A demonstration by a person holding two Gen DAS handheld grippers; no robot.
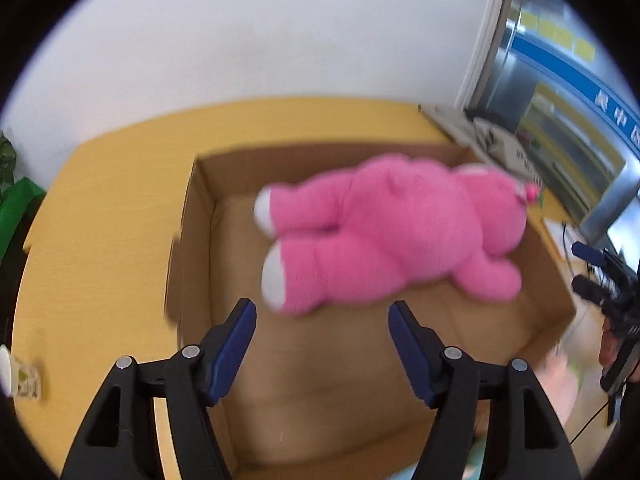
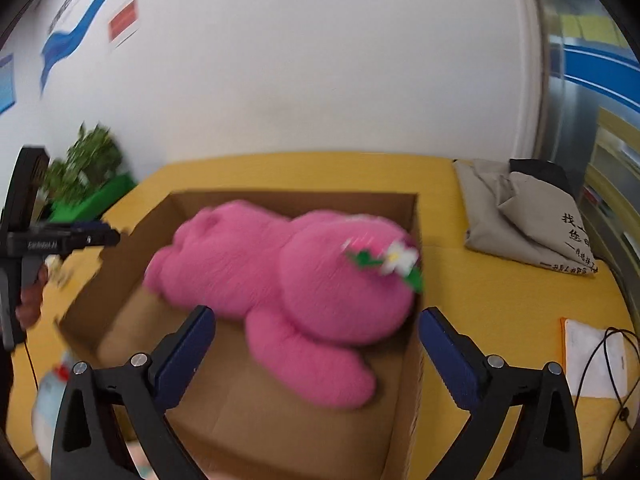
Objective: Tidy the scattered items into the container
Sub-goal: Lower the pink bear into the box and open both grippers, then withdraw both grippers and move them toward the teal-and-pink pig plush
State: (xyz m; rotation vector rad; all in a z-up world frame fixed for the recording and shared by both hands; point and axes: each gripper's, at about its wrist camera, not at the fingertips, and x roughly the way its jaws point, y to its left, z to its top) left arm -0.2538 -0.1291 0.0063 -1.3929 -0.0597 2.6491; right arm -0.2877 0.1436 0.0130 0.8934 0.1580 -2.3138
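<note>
A pink plush bear (image 1: 384,232) with white feet lies blurred over the open cardboard box (image 1: 200,240) on the yellow table; I cannot tell whether it rests on the box floor. In the right wrist view the bear (image 2: 280,280) has a flower by its head and fills the box (image 2: 412,360). My left gripper (image 1: 322,312) is open and empty just short of the bear's feet. My right gripper (image 2: 316,324) is open and empty, its jaws either side of the bear's arm without touching it.
A folded grey bag (image 2: 520,216) lies on the yellow table (image 2: 480,300) right of the box. White paper and black cables (image 2: 596,360) lie at the right edge. A plant (image 2: 84,164) and a green object stand at the far left. A small cup (image 1: 20,372) sits left.
</note>
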